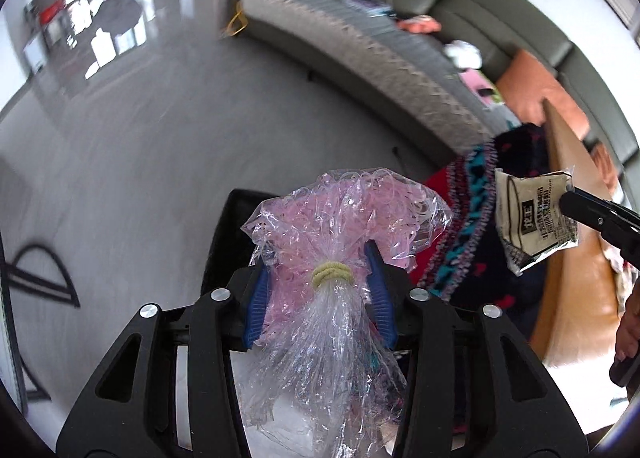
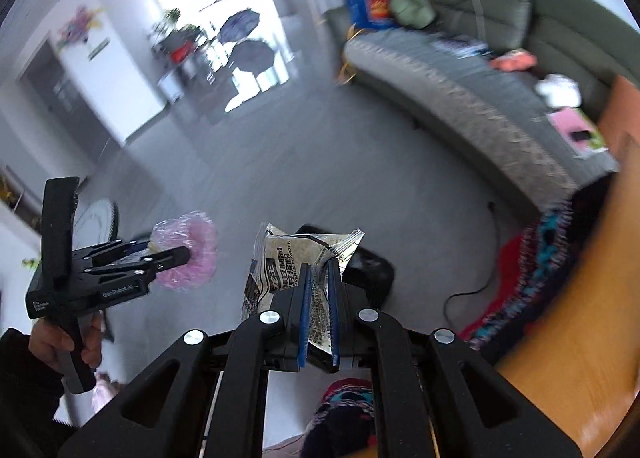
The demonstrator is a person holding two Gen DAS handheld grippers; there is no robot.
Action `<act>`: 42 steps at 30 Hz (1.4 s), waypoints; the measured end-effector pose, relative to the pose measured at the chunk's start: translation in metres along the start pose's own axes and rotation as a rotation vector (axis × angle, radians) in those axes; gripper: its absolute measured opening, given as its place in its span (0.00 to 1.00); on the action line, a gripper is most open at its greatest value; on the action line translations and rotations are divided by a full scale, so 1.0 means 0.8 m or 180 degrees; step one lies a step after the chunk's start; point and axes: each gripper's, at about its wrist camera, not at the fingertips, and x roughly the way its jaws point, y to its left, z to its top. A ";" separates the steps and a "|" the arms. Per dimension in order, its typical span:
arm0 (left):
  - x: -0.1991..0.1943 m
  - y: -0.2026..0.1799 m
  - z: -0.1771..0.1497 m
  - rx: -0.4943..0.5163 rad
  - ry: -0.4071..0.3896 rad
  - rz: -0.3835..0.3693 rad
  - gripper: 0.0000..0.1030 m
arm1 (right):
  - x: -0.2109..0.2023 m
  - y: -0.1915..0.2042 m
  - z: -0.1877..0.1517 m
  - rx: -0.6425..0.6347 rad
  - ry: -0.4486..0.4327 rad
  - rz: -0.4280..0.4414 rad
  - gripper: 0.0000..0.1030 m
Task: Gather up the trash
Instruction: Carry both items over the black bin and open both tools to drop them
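My left gripper (image 1: 320,262) is shut on a clear plastic bag (image 1: 340,214) full of pink stuff, tied with a yellow band, and holds it in the air above a black bin (image 1: 224,234). The bag also shows in the right wrist view (image 2: 188,258), at the left gripper (image 2: 182,254). My right gripper (image 2: 319,272) is shut on a white milk-powder packet (image 2: 288,258) and holds it in front of the black bin (image 2: 368,270). The packet also shows at the right of the left wrist view (image 1: 532,218), at the right gripper (image 1: 568,202).
A grey-green sofa (image 1: 400,26) with clutter curves along the back. A wooden table edge (image 2: 580,318) with a patterned knitted cloth (image 1: 480,218) is at the right. Grey floor (image 1: 140,158) spreads to the left. A black cable (image 2: 480,278) lies on the floor.
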 end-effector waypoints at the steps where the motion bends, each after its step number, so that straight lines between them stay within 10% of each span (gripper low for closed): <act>1: 0.006 0.007 0.003 -0.0047 0.0034 0.0054 0.67 | 0.012 0.007 0.004 0.0001 0.0049 0.0045 0.16; 2: 0.010 0.016 0.006 -0.0112 0.0008 0.0163 0.95 | 0.019 0.015 0.007 0.0001 0.0095 0.0032 0.34; 4: 0.012 0.024 0.010 -0.0170 -0.0099 0.0271 0.94 | 0.041 0.022 0.024 -0.0039 0.0102 -0.0020 0.49; 22: 0.000 0.005 0.042 -0.0045 -0.0178 0.0240 0.94 | 0.014 0.014 0.037 -0.0009 -0.0091 -0.0037 0.49; 42: -0.018 -0.257 0.011 0.0983 -0.0211 -0.0483 0.94 | -0.166 -0.131 -0.091 0.0723 -0.0549 -0.0564 0.50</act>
